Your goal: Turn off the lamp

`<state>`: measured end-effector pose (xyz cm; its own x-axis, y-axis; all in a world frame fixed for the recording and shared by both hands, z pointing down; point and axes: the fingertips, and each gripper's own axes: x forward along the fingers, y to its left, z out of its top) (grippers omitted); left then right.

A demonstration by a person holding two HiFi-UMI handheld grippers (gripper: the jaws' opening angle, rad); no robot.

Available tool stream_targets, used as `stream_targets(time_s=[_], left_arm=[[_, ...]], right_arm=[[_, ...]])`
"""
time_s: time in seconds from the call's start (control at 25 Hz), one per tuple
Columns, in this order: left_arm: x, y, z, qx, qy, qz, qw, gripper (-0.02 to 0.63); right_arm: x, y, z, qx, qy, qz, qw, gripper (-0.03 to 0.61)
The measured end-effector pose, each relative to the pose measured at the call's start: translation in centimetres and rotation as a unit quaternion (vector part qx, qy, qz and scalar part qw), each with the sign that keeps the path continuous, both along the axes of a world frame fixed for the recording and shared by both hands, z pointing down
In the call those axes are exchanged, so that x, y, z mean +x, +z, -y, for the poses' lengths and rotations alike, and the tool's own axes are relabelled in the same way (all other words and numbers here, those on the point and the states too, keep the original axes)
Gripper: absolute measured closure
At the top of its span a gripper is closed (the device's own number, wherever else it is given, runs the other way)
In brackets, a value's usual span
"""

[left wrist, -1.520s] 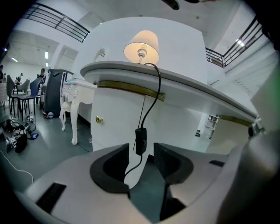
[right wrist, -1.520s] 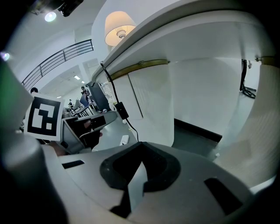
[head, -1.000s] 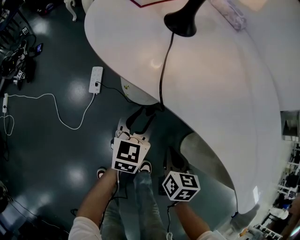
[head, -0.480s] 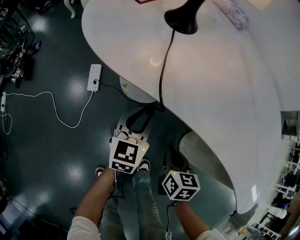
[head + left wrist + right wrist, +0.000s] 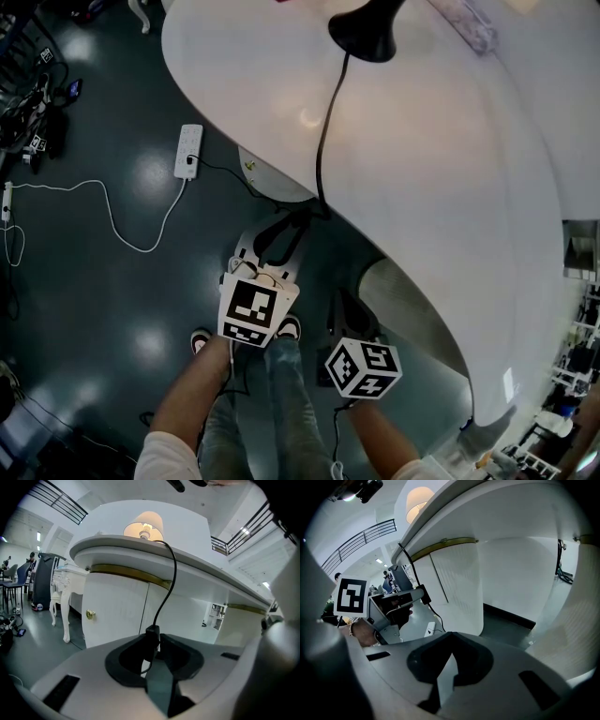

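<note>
A broad white counter (image 5: 441, 187) with a curved edge fills the upper right of the head view, over a dark glossy floor (image 5: 84, 281). Under the counter's lip runs a brass-coloured band, and below it stands a white cabinet (image 5: 117, 611) with a small brass knob (image 5: 90, 615).

The lamp (image 5: 144, 526) stands on the counter, set back from the edge. Its pale shade glows and the bulb shows bright beneath it, so the light is on. From above, only its black round base (image 5: 364, 36) shows at the top of the head view. A black cord (image 5: 323, 141) leaves the base, crosses the counter top, drops over the edge and hangs down in front of the cabinet.

The left gripper (image 5: 152, 638) is held low in front of the cabinet, pointing nearly level at the hanging cord. Its jaws have just been closing, and they now clamp the black inline switch (image 5: 151, 633) on that cord, one pad on each side.

The right gripper (image 5: 451, 637) hangs just to the right of the left one, angled downward at the floor. Its jaws are pressed together with nothing between them.

On the floor to the left lies a white power strip (image 5: 190, 152), with a thin white cable (image 5: 112, 220) looping away from it.
</note>
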<state>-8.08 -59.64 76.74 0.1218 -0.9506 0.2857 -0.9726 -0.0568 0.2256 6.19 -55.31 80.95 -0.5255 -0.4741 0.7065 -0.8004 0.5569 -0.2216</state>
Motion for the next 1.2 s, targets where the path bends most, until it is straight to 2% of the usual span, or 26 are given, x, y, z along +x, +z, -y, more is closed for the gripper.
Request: stream_targets(time_s=[0.28, 1.2], left_arm=[[0.18, -0.32, -0.35, 0.003, -0.005, -0.002, 1.0, 0.54], [0.36, -0.45, -0.98, 0.004, -0.016, -0.003, 0.9999, 0.54]], right_arm=[[0.3, -0.02, -0.21, -0.001, 0.0, 0.0, 1.0, 0.58], [0.61, -0.2, -0.35, -0.001, -0.003, 0.002, 1.0, 0.58]])
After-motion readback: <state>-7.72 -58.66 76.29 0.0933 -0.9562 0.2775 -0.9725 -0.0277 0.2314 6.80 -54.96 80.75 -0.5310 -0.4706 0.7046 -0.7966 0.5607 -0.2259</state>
